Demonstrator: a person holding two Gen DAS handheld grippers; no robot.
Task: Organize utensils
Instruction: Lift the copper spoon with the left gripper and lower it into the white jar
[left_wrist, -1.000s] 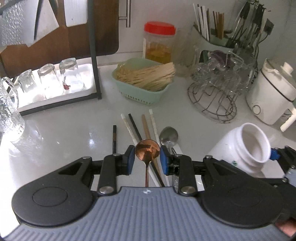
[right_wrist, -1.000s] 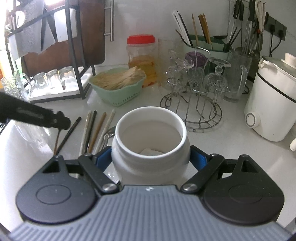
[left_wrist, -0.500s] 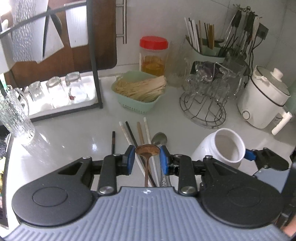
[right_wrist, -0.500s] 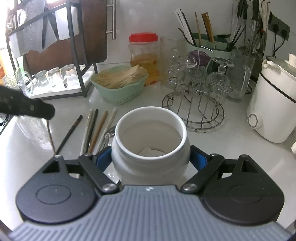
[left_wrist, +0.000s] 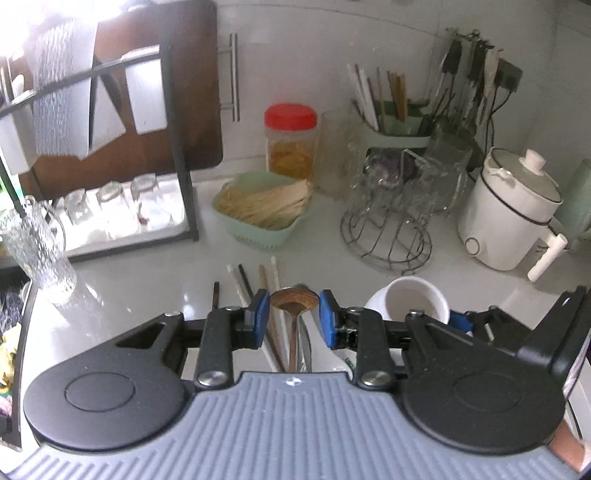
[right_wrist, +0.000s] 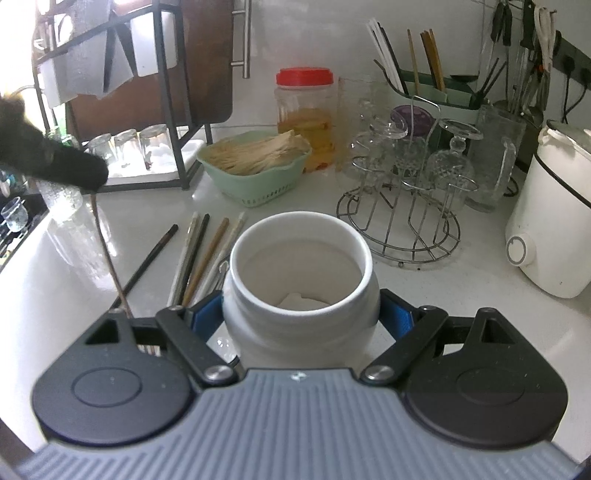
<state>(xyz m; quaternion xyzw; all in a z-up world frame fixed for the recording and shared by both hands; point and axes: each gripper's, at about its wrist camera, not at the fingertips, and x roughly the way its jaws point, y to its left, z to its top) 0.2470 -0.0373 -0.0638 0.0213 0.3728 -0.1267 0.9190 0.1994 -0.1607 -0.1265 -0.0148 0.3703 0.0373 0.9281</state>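
My left gripper (left_wrist: 294, 314) is shut on a copper spoon (left_wrist: 293, 301) by its bowl and holds it high above the counter, handle hanging down. The spoon's handle (right_wrist: 109, 262) shows at the left of the right wrist view. My right gripper (right_wrist: 301, 317) is shut on a white ceramic jar (right_wrist: 301, 280), which stands upright and open on the counter; it also shows in the left wrist view (left_wrist: 410, 302). Several chopsticks (right_wrist: 201, 251) and a silver spoon (left_wrist: 301, 287) lie on the counter left of the jar.
A green basket of sticks (right_wrist: 256, 162), a red-lidded jar (right_wrist: 304, 114), a wire glass rack (right_wrist: 406, 192) and a white cooker (right_wrist: 554, 218) stand behind. A black dish rack with glasses (left_wrist: 110, 206) is at the left. A utensil holder (right_wrist: 424, 88) stands at the wall.
My left gripper has risen with the copper spoon, lifting it clear of the counter. The right gripper and jar have stayed put.
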